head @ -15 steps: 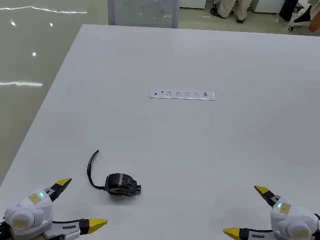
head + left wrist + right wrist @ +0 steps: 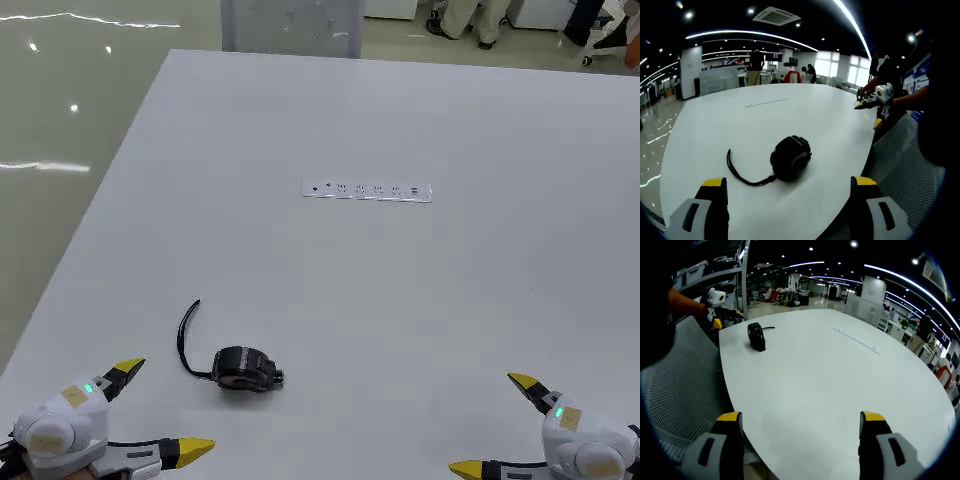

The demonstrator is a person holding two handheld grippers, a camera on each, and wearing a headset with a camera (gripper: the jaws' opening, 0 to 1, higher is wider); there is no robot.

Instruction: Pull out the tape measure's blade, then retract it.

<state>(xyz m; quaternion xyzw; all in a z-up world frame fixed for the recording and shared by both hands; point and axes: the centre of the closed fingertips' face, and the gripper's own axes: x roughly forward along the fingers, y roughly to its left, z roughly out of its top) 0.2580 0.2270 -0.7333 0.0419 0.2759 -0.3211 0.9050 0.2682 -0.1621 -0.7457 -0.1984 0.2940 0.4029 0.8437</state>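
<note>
A black tape measure [image 2: 244, 368] with a black wrist strap [image 2: 186, 338] lies on the white table [image 2: 400, 280] near its front left. In the left gripper view the tape measure [image 2: 790, 157] sits just ahead of the yellow-tipped jaws. My left gripper [image 2: 163, 408] is open a short way to the tape measure's left and below it, with nothing held. My right gripper [image 2: 499, 424] is open at the front right, well apart from the tape measure [image 2: 756, 336]. The blade is inside the case.
A white power strip [image 2: 367, 190] lies flat mid-table. The table's left edge drops to a glossy floor [image 2: 60, 120]. People stand beyond the far edge [image 2: 470, 20]. A grey chair back [image 2: 290, 25] stands at the far side.
The head view has shifted slightly. Both grippers and the tape measure stay where they were.
</note>
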